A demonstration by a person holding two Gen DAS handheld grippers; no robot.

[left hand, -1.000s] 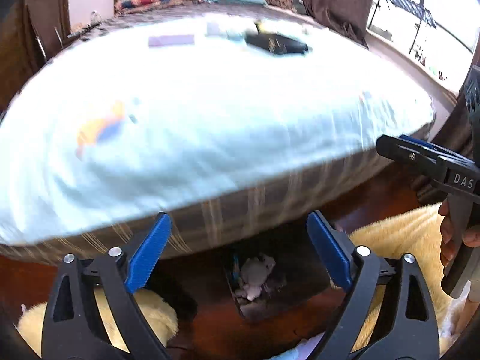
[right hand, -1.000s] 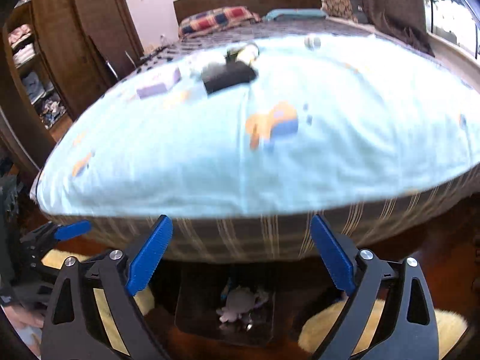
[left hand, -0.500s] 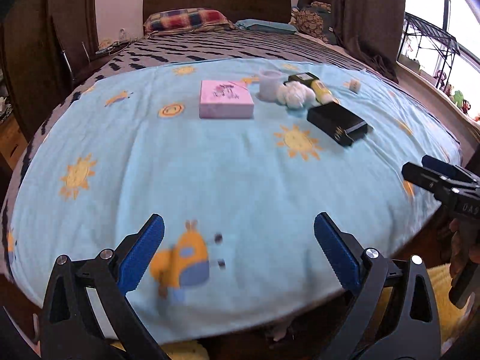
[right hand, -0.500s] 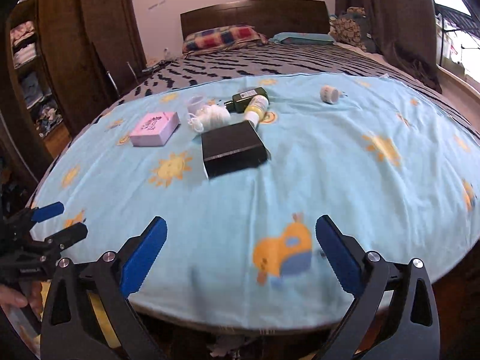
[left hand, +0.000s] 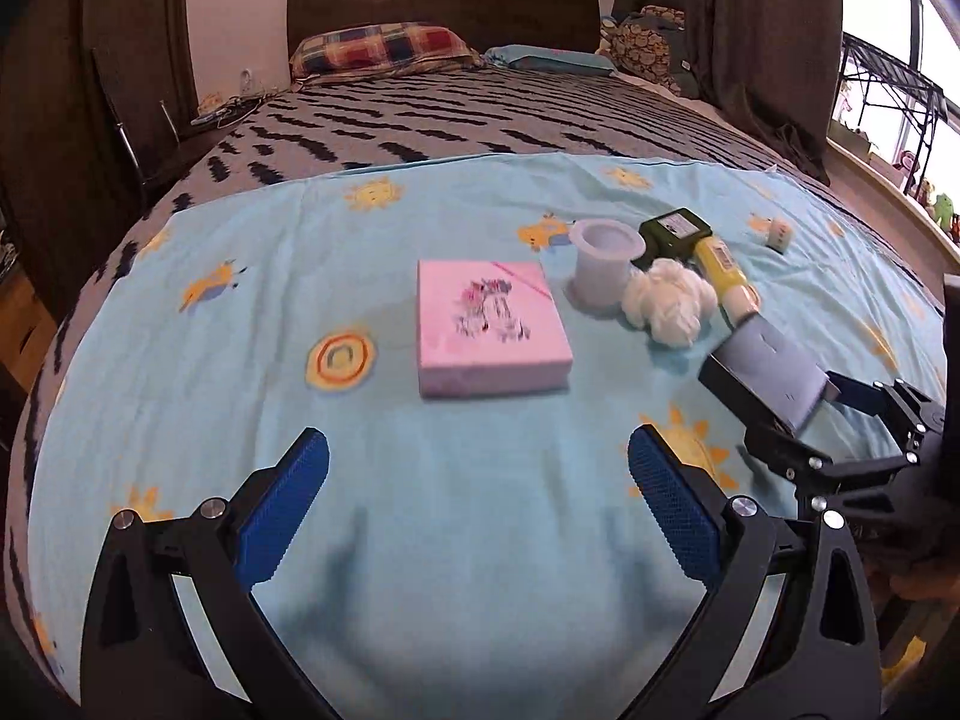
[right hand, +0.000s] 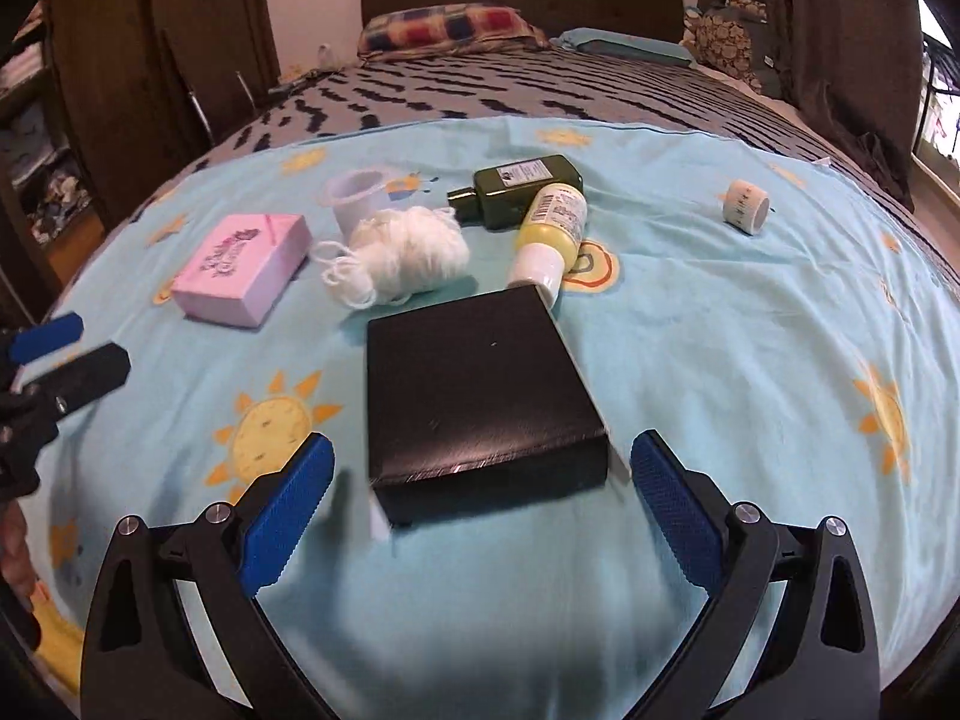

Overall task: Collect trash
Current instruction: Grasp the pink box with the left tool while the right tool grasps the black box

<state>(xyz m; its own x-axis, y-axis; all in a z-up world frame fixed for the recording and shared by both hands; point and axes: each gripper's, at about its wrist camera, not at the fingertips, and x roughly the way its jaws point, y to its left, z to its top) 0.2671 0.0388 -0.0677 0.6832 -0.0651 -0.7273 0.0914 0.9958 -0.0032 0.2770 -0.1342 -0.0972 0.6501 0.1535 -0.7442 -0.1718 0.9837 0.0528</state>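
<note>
Several items lie on a light blue sheet on the bed: a pink box (left hand: 489, 324) (right hand: 243, 267), a white cup (left hand: 606, 261) (right hand: 357, 198), a white yarn ball (left hand: 669, 303) (right hand: 408, 252), a green bottle (right hand: 522, 189), a yellow bottle (right hand: 549, 234), a black box (right hand: 477, 381) (left hand: 762, 381) and a small tape roll (right hand: 744, 204). My left gripper (left hand: 480, 498) is open and empty, just short of the pink box. My right gripper (right hand: 480, 498) is open, its jaws on either side of the black box's near end, not touching it.
The light blue sheet (left hand: 420, 540) covers the bed's near half; a dark patterned blanket (left hand: 450, 114), pillows and a headboard lie beyond. A wardrobe (right hand: 150, 60) stands on the left, curtains and a window on the right.
Both grippers rose from below the bed edge, where a floor bin showed, and moved forward over the bed. The items are now much closer. Both grippers stayed open.
</note>
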